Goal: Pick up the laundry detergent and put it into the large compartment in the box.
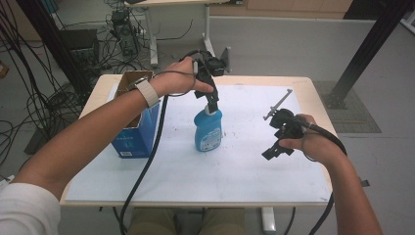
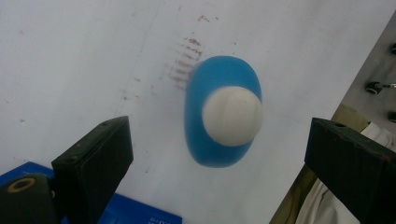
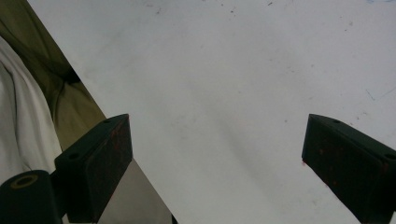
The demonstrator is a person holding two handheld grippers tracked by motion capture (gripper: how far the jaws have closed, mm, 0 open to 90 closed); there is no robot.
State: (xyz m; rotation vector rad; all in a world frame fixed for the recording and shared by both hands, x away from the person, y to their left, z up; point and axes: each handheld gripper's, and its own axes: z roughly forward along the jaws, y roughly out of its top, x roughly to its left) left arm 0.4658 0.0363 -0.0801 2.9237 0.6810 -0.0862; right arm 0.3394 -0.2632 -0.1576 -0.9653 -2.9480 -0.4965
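A blue bottle point(image 1: 208, 131) with a white cap point(image 1: 211, 111) stands upright near the middle of the white table sheet point(image 1: 235, 166). My left gripper point(image 1: 212, 104) points straight down just above the cap. In the left gripper view the cap point(image 2: 232, 115) and blue bottle point(image 2: 205, 144) lie below, between the two wide-apart jaws; the gripper point(image 2: 219, 154) is open and touches nothing. My right gripper point(image 1: 276, 147) hovers over the right side of the sheet, open, with bare white sheet point(image 3: 224, 93) between its jaws.
An open blue cardboard box point(image 1: 134, 132) stands at the table's left, under my left forearm; its corner point(image 2: 140, 214) appears in the left gripper view. A cable point(image 1: 147, 161) trails across the sheet. Brown smudges point(image 2: 184, 65) mark the sheet beside the bottle.
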